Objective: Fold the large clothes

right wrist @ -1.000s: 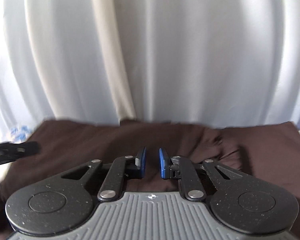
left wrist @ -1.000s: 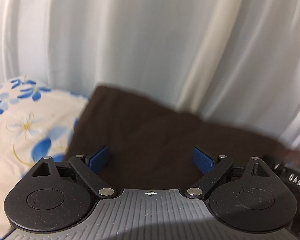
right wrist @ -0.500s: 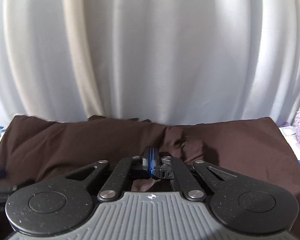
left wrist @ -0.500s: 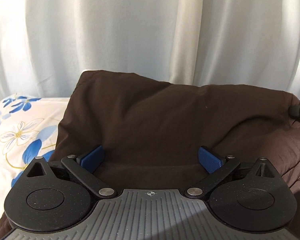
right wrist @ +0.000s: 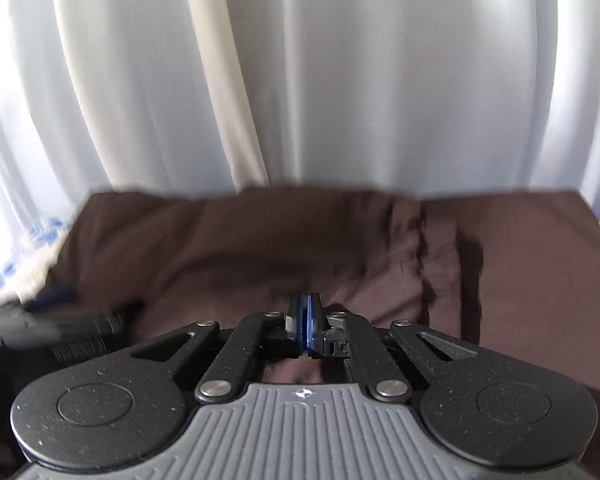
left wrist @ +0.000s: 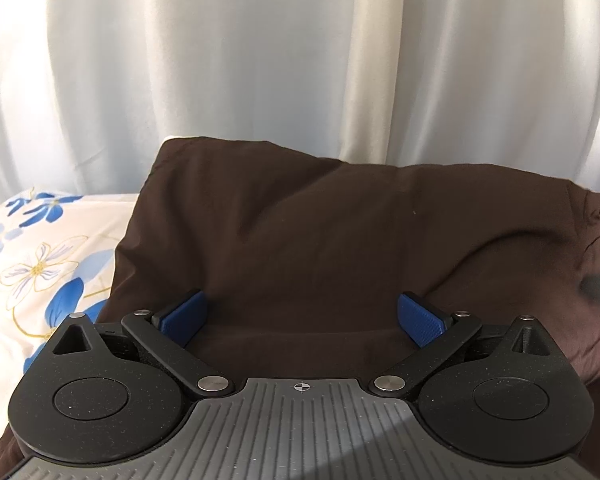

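A large dark brown garment point(left wrist: 320, 240) lies spread on the bed, its far edge against the curtain; it also fills the lower half of the right wrist view point(right wrist: 260, 248). My left gripper point(left wrist: 300, 316) is wide open just above the garment near its left edge, blue pads apart and empty. My right gripper point(right wrist: 307, 312) has its blue pads pressed together low over the cloth; no fabric shows between them. The left gripper shows blurred at the left of the right wrist view point(right wrist: 60, 320).
A white bedsheet with blue flowers point(left wrist: 40, 264) lies left of the garment. White pleated curtains point(left wrist: 300, 60) hang close behind the bed and fill the top of both views point(right wrist: 340, 80).
My right gripper closed from a narrow gap to fully shut and swung left. My left gripper stayed open and shifted so more of the garment is in front of it.
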